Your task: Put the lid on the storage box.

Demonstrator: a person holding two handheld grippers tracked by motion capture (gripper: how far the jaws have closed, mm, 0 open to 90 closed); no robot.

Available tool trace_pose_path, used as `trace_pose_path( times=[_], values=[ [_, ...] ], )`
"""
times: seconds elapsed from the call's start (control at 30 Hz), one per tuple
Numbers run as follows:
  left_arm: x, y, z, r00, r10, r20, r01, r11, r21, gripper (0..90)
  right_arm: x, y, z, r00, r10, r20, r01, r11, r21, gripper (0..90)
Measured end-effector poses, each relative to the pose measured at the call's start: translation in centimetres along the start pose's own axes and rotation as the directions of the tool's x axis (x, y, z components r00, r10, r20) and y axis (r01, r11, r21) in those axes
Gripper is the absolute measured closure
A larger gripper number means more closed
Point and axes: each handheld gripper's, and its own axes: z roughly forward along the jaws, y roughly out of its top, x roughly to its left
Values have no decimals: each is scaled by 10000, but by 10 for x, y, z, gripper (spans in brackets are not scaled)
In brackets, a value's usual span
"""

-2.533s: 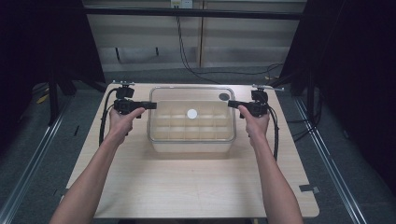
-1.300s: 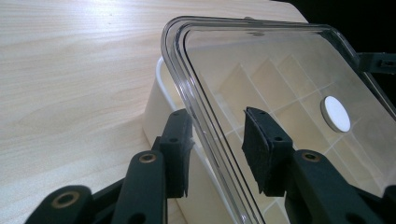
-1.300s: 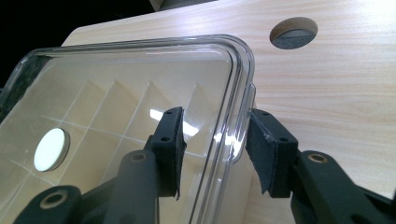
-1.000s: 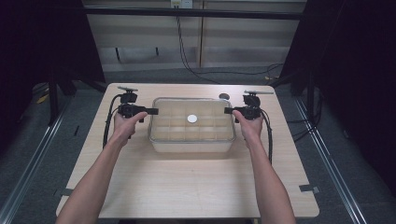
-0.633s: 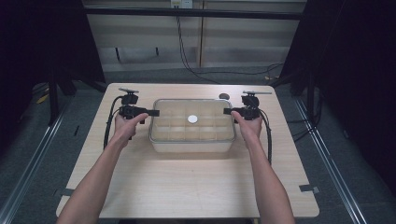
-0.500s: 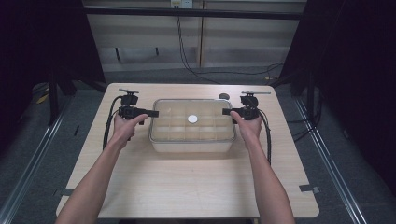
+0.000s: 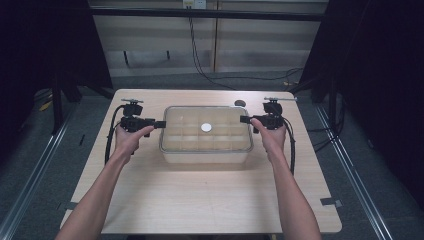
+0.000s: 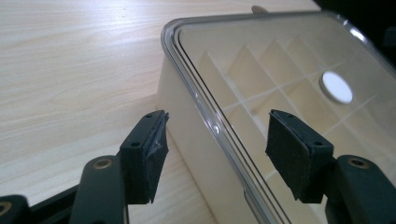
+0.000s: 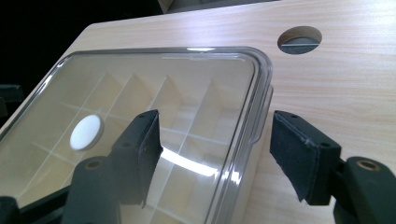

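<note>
A cream compartment box [image 7: 206,150] with a clear lid [image 7: 220,117] rests on the wooden table [image 7: 200,200]. A white round disc [image 7: 206,128] sits at the lid's centre. My left gripper [image 7: 161,124] is at the box's left end and my right gripper [image 7: 244,119] at its right end. In the left gripper view the lid rim [image 8: 196,93] runs between the jaws of the left gripper [image 8: 217,123], with gaps on both sides. The right gripper [image 9: 215,126] straddles the rim [image 9: 254,112] the same way. Both pairs of jaws have just been opening and press on nothing.
A round hole [image 7: 240,103] in the tabletop lies behind the box's right corner, also in the right gripper view [image 9: 299,39]. Black cables [image 7: 109,140] trail from both grippers along the forearms. Bare wood stretches toward the near edge, with a tape mark [image 7: 331,202] at right.
The box, held higher and nearer the camera earlier, has come down onto the table. Both hands stay at its ends; the left one has edged slightly away.
</note>
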Motion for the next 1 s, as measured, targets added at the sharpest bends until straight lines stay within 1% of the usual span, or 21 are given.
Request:
trace_pose_path(
  times=[0.13,0.17,0.27,0.4,0.43,0.5,0.53,0.57,0.6,0.63,0.67,0.7,0.73,0.77,0.8,0.83,0.87,0.9,0.93,0.97,1.0],
  values=[
    [-4,-5,-7,9998,166,143,-164,9998,-91,353,5,-4,-9,9993,-361,41,361,9993,-44,348],
    [-6,-7,-9,9998,126,174,-123,9998,-145,352,8,-6,-14,9982,-601,-14,601,9981,-97,352],
    [-7,-8,-13,9994,276,185,-272,9993,-253,327,11,-8,-18,9973,-734,-91,733,9972,-135,353],
    [-11,-10,-20,9986,453,266,-443,9984,-356,335,14,-12,-25,9968,-728,-321,718,9969,-325,353],
    [-14,-12,-26,9980,537,343,-521,9977,-444,355,17,-15,-30,9954,-841,-451,824,9958,-396,353],
    [-15,-14,-28,9976,565,402,-543,9971,-524,362,19,-18,-35,9943,-929,-514,908,9950,-416,353],
    [-16,-16,-29,9972,659,358,-641,9967,-499,362,19,-18,-35,9943,-929,-514,908,9950,-416,353],
    [-17,-20,-32,9971,672,363,-652,9964,-535,364,19,-21,-39,9939,-893,-652,856,9947,-577,353],
    [-17,-20,-32,9971,672,363,-652,9964,-535,367,19,-21,-39,9939,-893,-652,856,9947,-577,353],
    [-18,-25,-36,9964,793,286,-775,9951,-608,384,18,-25,-45,9939,-778,-787,721,9947,-731,353],
    [-18,-25,-36,9964,793,286,-775,9951,-608,393,18,-25,-45,9939,-778,-787,721,9947,-731,353],
    [-19,-30,-39,9957,861,330,-840,9946,-603,393,15,-29,-51,9925,-528,-1105,420,9943,-976,355],
    [-19,-30,-39,9957,861,330,-840,9946,-603,393,15,-29,-51,9925,-528,-1105,420,9943,-976,355],
    [-20,-32,-40,9954,908,304,-888,9941,-624,393,15,-33,-56,9929,-614,-1022,515,9940,-970,361],
    [-22,-34,-44,9947,988,291,-967,9932,-650,393,15,-33,-56,9929,-614,-1022,515,9940,-970,361],
    [-24,-38,-49,9946,968,376,-937,9927,-756,384,15,-38,-63,9918,-657,-1100,535,9925,-1100,367],
    [-24,-38,-49,9946,968,376,-937,9927,-756,382,15,-38,-63,9918,-657,-1100,535,9925,-1100,367],
    [-28,-41,-54,9953,947,186,-927,9919,-867,383,16,-42,-69,9913,-753,-1077,623,9910,-1188,374],
    [-28,-41,-54,9953,947,186,-927,9919,-867,382,16,-42,-69,9913,-753,-1077,623,9910,-1188,374],
    [-28,-43,-55,9948,1012,122,-999,9918,-802,381,17,-46,-75,9909,-854,-1045,724,9898,-1227,378],
    [-29,-44,-58,9943,1026,296,-1000,9917,-806,381,17,-46,-75,9909,-854,-1045,724,9898,-1227,378]
  ],
)
